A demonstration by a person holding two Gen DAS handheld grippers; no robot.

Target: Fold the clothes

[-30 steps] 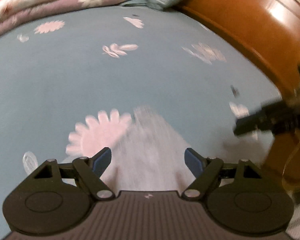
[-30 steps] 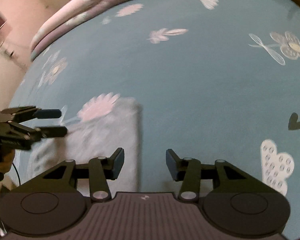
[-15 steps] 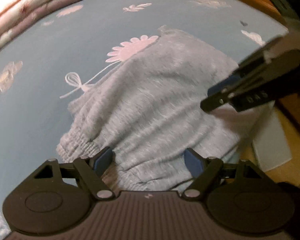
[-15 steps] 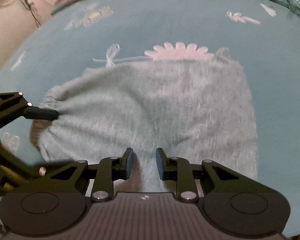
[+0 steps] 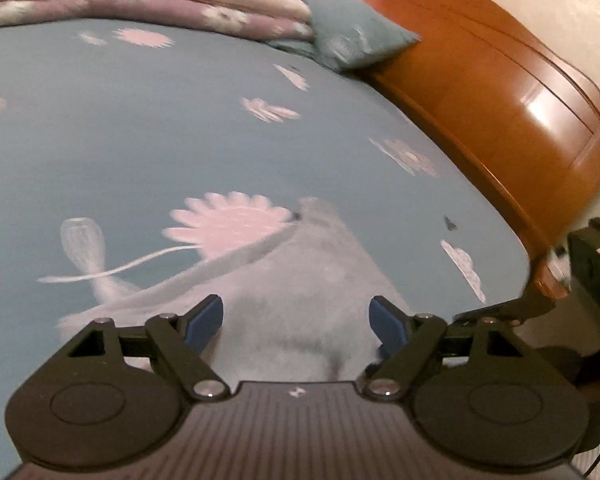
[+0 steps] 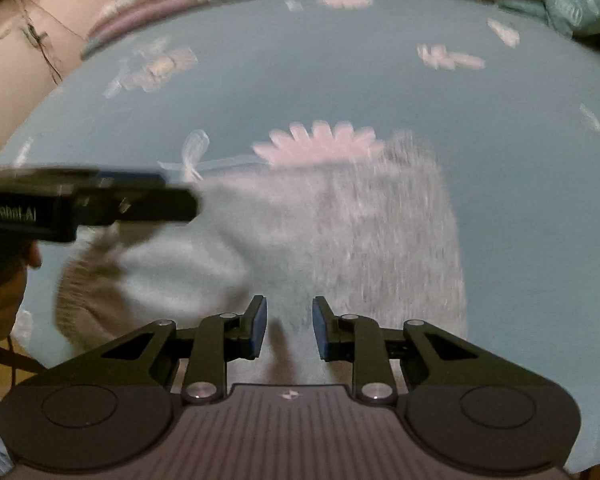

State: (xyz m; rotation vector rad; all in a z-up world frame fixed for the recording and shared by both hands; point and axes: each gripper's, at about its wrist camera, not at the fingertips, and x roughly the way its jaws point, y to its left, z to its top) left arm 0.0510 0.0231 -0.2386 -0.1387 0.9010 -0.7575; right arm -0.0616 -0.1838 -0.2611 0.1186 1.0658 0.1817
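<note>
A grey fuzzy garment [image 6: 340, 232] lies spread on the blue flowered bedsheet [image 6: 340, 80], its gathered waistband [image 6: 84, 300] at the near left. My right gripper [image 6: 289, 322] hovers over the garment's near edge, open by a narrow gap, with no cloth visibly pinched. In the left wrist view the same garment [image 5: 300, 280] runs to a point ahead. My left gripper [image 5: 296, 320] stands wide open just above it, empty. The left gripper [image 6: 100, 204] appears blurred over the garment's left side. The right gripper [image 5: 500, 310] shows at the right edge.
A wooden headboard [image 5: 500, 92] borders the bed on the right of the left wrist view. Folded pink and mauve quilts [image 5: 140, 4] and a teal pillow [image 5: 352, 36] lie at the far end. The bed's left edge drops to a floor [image 6: 4, 364].
The left wrist view swung up from looking down on the garment to looking across the bed. Over the second, the right gripper's gap narrowed, then held. Both views are blurred by motion.
</note>
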